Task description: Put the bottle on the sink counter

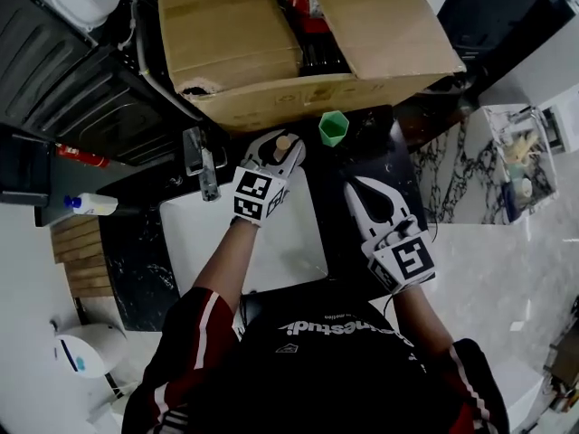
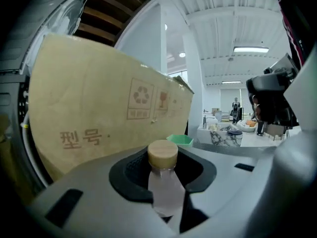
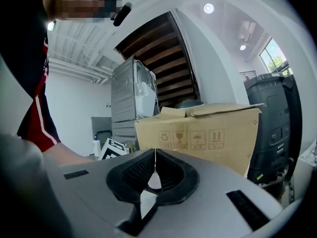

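Clear bottle (image 2: 166,195) w/ tan cap (image 2: 163,154), green cup (image 1: 333,128), brown box (image 1: 237,27).

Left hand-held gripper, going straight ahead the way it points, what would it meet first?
Likely the large brown cardboard box; the small green plastic cup sits just right of that line, though depth is unclear.

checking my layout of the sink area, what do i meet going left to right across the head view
white bottle with blue cap → faucet → left hand-held gripper shut on the tan-capped bottle → green cup → right hand-held gripper → marbled counter
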Available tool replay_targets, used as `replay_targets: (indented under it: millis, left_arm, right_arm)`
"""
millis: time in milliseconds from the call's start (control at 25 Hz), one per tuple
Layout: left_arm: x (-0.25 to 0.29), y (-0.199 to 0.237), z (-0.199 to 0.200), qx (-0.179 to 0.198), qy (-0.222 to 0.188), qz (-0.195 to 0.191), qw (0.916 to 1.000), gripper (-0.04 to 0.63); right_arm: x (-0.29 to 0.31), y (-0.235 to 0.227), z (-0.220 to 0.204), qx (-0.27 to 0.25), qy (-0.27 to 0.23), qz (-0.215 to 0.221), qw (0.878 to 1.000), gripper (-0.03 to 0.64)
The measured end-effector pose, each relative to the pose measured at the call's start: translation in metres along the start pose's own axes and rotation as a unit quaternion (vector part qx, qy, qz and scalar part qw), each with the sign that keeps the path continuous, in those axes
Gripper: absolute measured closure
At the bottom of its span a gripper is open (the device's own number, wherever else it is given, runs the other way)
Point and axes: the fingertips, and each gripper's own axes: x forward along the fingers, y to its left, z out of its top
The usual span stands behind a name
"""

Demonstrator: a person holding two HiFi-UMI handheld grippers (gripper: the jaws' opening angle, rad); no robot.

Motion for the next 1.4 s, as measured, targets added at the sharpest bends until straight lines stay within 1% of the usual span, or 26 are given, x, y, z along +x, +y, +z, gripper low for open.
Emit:
replay_targets:
  millis: [80,200,520,600,720,800,920,1000,1120,1240,1400]
  left_arm:
    - [0.013,0.012,-0.012,0.000,0.011,0.010,0.9999,0.468]
    - [0.026,0.023,-0.023,0.001,0.023,0.018,0.9996,0.468]
    - [0.036,0.028,-0.027,0.007,0.018,0.023,0.9995,0.468]
    - [0.035,0.029,-0.026,0.019,0.019,0.029,0.9992,0.465]
    - [0.029,0.026,-0.021,0.045,0.026,0.032,0.9981,0.433]
    - [0.021,0.023,-0.017,0.046,0.026,0.034,0.9980,0.422]
    - [0.000,0.019,-0.006,0.045,0.018,0.049,0.9976,0.414]
    - [-0.020,0.014,0.009,0.061,0.004,0.064,0.9961,0.413]
    - [-0.060,-0.001,0.039,0.081,-0.031,0.078,0.9931,0.414]
    - [-0.109,-0.020,0.063,0.077,-0.061,0.082,0.9919,0.422]
    - [-0.188,-0.043,0.083,0.071,-0.090,0.089,0.9894,0.472]
  right_arm:
    - [0.004,-0.006,-0.009,-0.007,0.014,0.005,1.000,0.577]
    - [0.010,-0.013,-0.012,0.000,0.020,0.007,1.000,0.577]
    - [0.014,-0.014,-0.023,0.011,0.035,0.008,0.999,0.577]
    - [0.013,-0.013,-0.022,0.012,0.034,0.008,0.999,0.577]
    - [0.009,-0.013,-0.018,0.009,0.026,0.003,1.000,0.577]
    - [0.003,-0.012,-0.015,0.006,0.021,0.000,1.000,0.577]
    - [-0.007,-0.002,-0.007,0.003,0.021,-0.005,1.000,0.577]
    - [-0.014,0.006,-0.001,-0.003,0.018,-0.007,1.000,0.577]
    - [-0.020,0.021,0.009,-0.005,0.008,-0.003,1.000,0.577]
    - [-0.032,0.047,0.021,-0.005,-0.004,0.006,1.000,0.577]
    - [-0.048,0.097,0.039,-0.017,-0.023,0.026,0.999,0.577]
